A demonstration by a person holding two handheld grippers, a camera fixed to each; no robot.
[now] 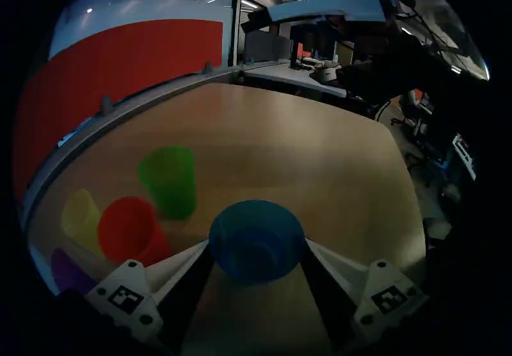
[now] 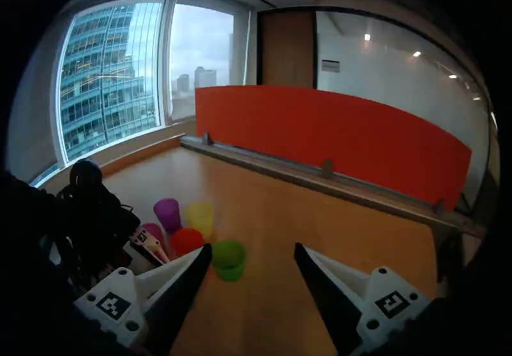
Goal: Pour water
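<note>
my left gripper (image 1: 257, 244) has both fingers (image 1: 182, 266) pressed against the sides of the blue cup (image 1: 257, 228), low in the centre of the frame. the green cup (image 1: 168, 180), red cup (image 1: 128, 228), yellow cup (image 1: 78, 218) and purple cup (image 1: 67, 271) stand clustered on the worktop (image 1: 307, 151) at lower left. my right gripper (image 2: 251, 248) is spread wide and holds nothing.

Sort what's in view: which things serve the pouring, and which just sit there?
Job: blue cup, gripped in the left claw; green cup, probably, ahead of the open right claw.
Idle: red cup, yellow cup, purple cup, red partition.
</note>
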